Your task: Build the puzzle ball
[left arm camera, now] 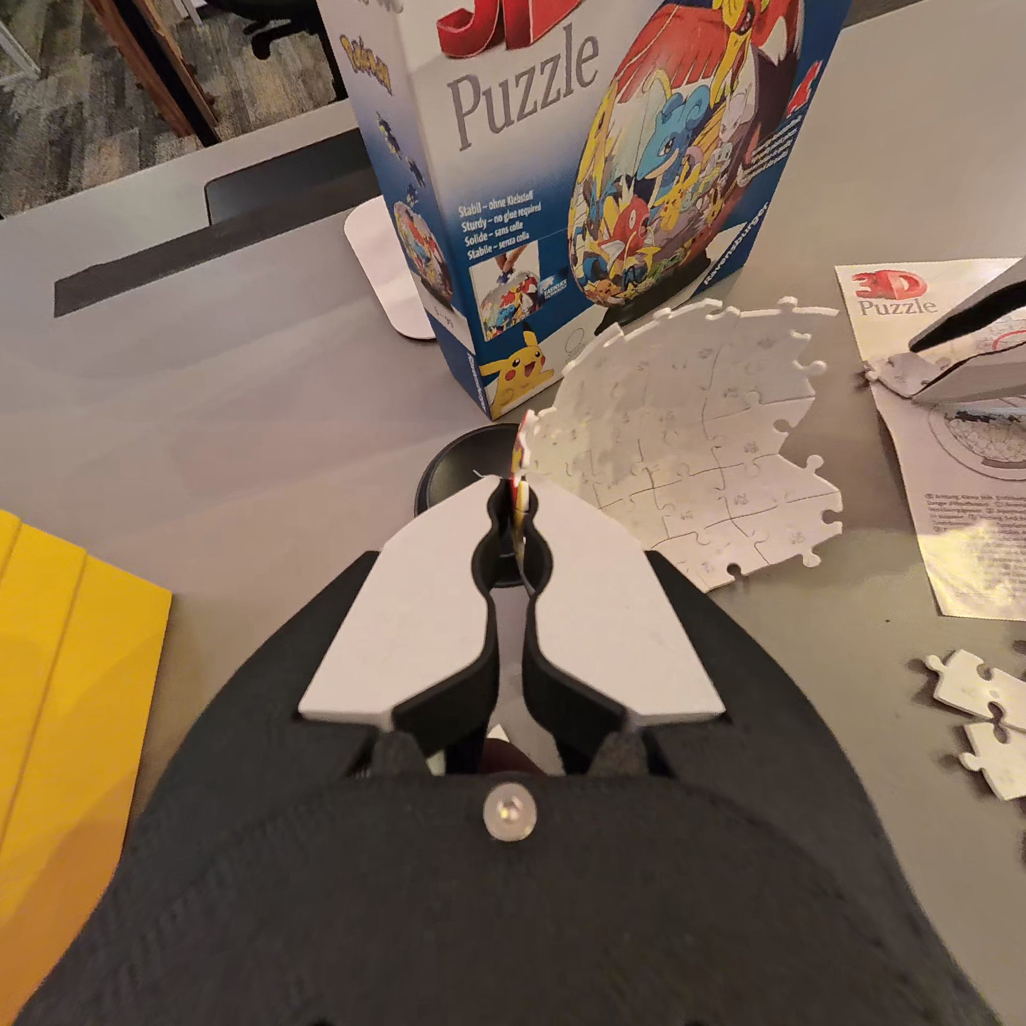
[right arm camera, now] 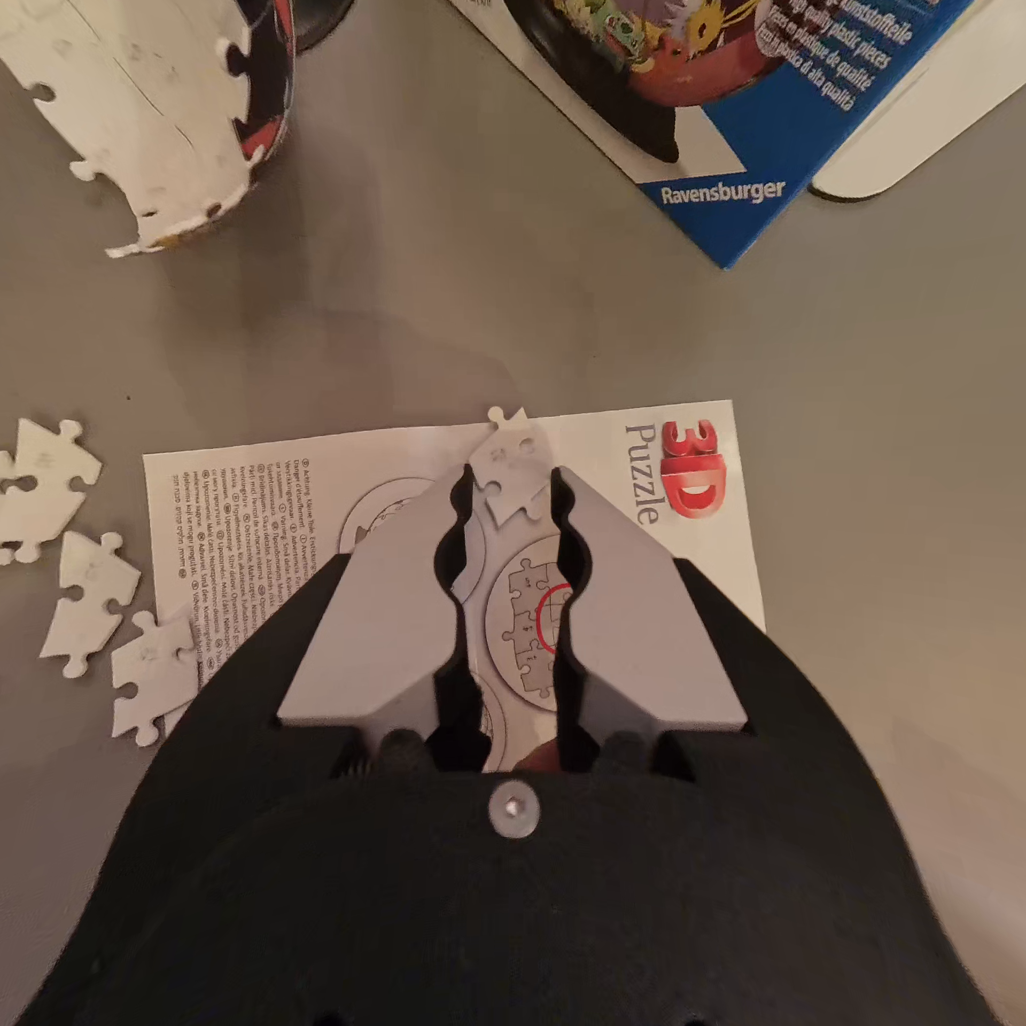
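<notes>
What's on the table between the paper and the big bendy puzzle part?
Nothing: in the right wrist view, only bare grey table lies between the instruction sheet and the curved puzzle shell.

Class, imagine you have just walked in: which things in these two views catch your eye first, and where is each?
The bright puzzle box stands at the back of the grey table. Before it curves the half-built puzzle shell, white inside out, its edge pinched by the left gripper. The right gripper holds a single white piece over the instruction sheet.
</notes>
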The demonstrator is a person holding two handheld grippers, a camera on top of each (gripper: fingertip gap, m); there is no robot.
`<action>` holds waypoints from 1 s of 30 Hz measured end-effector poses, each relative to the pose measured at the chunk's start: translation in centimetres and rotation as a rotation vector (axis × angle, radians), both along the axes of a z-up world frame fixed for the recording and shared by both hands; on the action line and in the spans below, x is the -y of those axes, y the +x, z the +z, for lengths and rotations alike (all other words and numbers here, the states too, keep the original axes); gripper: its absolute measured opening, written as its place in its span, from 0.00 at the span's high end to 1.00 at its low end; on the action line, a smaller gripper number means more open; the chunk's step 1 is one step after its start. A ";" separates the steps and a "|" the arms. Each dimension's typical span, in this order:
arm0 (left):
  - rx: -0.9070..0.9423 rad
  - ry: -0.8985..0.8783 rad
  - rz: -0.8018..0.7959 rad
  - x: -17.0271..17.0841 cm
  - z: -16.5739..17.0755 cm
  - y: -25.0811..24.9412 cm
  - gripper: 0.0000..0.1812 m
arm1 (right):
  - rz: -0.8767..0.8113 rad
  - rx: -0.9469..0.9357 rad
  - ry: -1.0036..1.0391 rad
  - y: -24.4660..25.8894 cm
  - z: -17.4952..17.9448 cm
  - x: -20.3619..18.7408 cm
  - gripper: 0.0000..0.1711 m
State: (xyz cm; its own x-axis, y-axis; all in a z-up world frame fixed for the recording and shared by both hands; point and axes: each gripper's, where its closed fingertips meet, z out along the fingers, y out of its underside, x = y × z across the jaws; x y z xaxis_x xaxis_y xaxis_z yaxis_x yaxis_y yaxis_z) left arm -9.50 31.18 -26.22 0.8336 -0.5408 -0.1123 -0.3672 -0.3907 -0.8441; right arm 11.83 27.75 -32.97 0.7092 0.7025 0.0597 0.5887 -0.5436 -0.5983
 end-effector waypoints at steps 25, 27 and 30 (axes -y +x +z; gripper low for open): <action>-0.016 0.049 0.005 -0.7 0.5 -0.6 0.99 | -0.066 -0.006 0.045 0.9 0.0 -2.8 0.88; -0.017 0.049 0.000 -0.7 0.5 -0.6 0.99 | -0.073 -0.003 0.065 1.2 0.0 -3.0 0.96; -0.015 0.049 -0.001 -0.8 0.4 -0.5 0.99 | -0.073 -0.042 0.061 1.2 0.4 -2.8 0.95</action>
State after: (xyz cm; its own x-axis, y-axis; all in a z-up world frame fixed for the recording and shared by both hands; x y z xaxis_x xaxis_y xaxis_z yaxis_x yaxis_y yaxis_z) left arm -10.03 31.98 -25.82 0.8310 -0.5353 -0.1513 -0.3804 -0.3485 -0.8566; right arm 13.05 30.57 -32.53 0.7610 0.6449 0.0700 0.5228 -0.5458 -0.6548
